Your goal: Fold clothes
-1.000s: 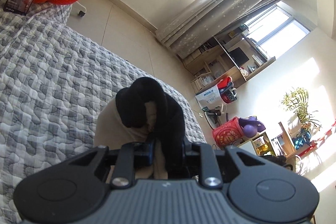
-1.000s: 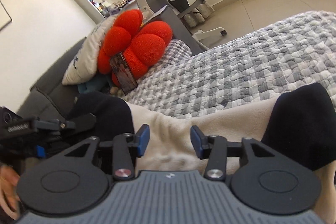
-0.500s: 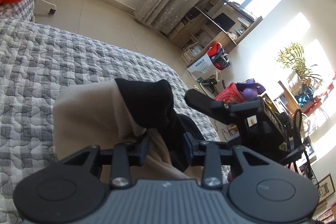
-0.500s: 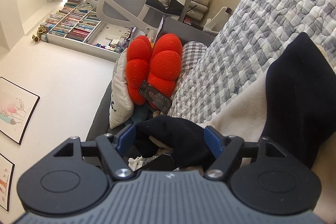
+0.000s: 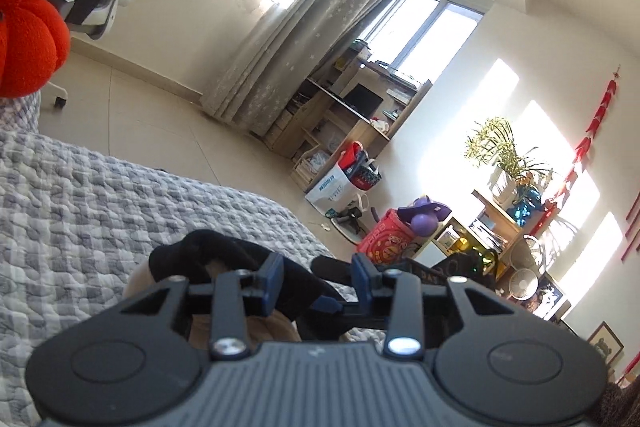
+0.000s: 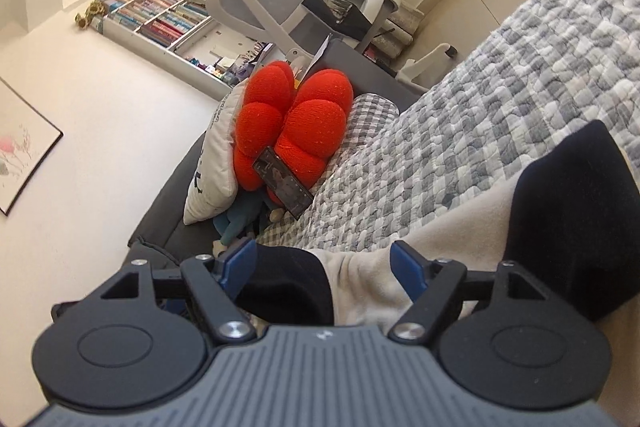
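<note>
Both grippers released over the beige-and-black garment on the quilted bed.

I see the left gripper (image 5: 316,277) with jaws opening, its pads clear of the garment (image 5: 224,259) lying just ahead and left. The right gripper (image 6: 326,267) stands wide, unclenched, with the garment (image 6: 460,227) bunched between its fingers and spreading right across the quilt (image 6: 500,87).

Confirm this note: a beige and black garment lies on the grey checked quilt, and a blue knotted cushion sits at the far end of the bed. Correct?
Not quite. The knotted cushion is red, not blue, as the right wrist view shows. The rest holds: the beige and black garment lies on the grey checked quilt.
</note>
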`<state>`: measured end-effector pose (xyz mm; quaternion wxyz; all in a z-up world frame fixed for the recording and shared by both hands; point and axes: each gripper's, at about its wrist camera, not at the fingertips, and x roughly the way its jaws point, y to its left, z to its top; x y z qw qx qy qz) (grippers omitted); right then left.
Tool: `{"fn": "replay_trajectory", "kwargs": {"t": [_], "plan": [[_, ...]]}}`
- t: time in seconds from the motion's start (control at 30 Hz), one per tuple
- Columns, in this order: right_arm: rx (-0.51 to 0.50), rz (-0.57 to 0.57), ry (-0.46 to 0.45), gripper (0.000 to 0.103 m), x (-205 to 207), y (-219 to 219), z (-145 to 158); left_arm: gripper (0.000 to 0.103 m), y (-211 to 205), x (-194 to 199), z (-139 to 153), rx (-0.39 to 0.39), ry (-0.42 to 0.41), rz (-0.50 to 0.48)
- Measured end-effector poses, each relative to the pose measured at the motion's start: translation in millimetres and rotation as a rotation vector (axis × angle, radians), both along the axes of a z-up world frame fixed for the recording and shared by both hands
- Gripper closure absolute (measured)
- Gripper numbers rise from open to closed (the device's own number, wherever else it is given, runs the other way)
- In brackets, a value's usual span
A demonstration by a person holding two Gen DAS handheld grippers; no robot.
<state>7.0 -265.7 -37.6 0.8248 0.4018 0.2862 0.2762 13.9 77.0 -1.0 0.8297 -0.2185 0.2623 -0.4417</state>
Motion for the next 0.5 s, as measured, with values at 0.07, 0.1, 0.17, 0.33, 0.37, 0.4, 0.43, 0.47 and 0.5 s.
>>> {"fn": "replay_trajectory", "kwargs": {"t": [0.07, 0.1, 0.17, 0.33, 0.37, 0.4, 0.43, 0.47, 0.5], "plan": [[-0.050, 0.027, -0.022, 0.026, -2, 10, 2, 0.061, 14, 2, -4, -0.005, 0.020, 0.051], [-0.068, 0.042, -0.022, 0.026, -2, 15, 1, 0.059, 20, 5, -7, -0.013, 0.039, 0.072], [-0.107, 0.065, -0.017, 0.026, 2, 25, 0, 0.059, 33, 9, -12, -0.030, 0.077, 0.112], [-0.171, 0.101, -0.006, 0.026, 6, 39, -4, 0.055, 66, 7, -20, -0.068, 0.141, 0.215], [-0.173, 0.103, -0.001, 0.026, 6, 40, -5, 0.054, 70, 7, -20, -0.061, 0.149, 0.233], [-0.172, 0.104, 0.003, 0.026, 7, 41, -7, 0.052, 75, 6, -21, -0.046, 0.161, 0.256], [-0.170, 0.105, 0.007, 0.026, 7, 41, -7, 0.051, 80, 7, -23, -0.026, 0.181, 0.279], [-0.170, 0.107, 0.010, 0.026, 8, 42, -8, 0.050, 84, 8, -26, -0.006, 0.203, 0.299], [-0.168, 0.109, 0.013, 0.026, 8, 43, -9, 0.050, 89, 9, -29, 0.013, 0.225, 0.318]]}}
